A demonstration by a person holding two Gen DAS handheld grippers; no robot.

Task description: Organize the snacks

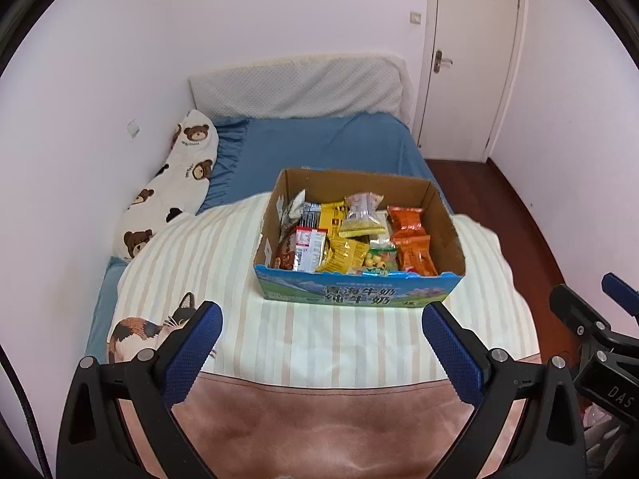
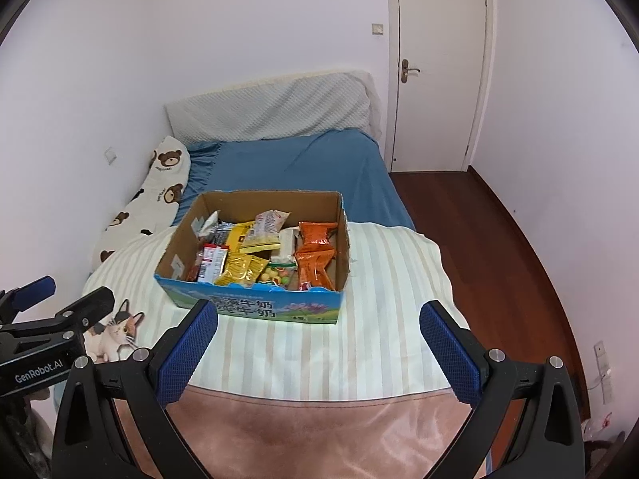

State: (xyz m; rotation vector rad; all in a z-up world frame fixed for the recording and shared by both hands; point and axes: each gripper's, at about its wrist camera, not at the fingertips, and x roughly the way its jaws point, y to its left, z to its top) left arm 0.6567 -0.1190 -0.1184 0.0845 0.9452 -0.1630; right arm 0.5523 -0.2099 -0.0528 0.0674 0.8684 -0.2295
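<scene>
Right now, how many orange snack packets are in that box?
2 show: one orange packet toward the back of the cardboard box, along its right wall, and another just in front of it. More may be buried underneath.

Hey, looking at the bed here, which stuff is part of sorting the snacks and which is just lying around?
Job: box; orange packets; yellow packets; red-and-white packet; candy bag; left gripper and right gripper, jaws open, empty.

Lying about: bear pillow; striped blanket; headboard cushion; door.

Pale walls [image 2: 239, 20], white door [image 2: 439, 68], wooden floor [image 2: 499, 239].
</scene>
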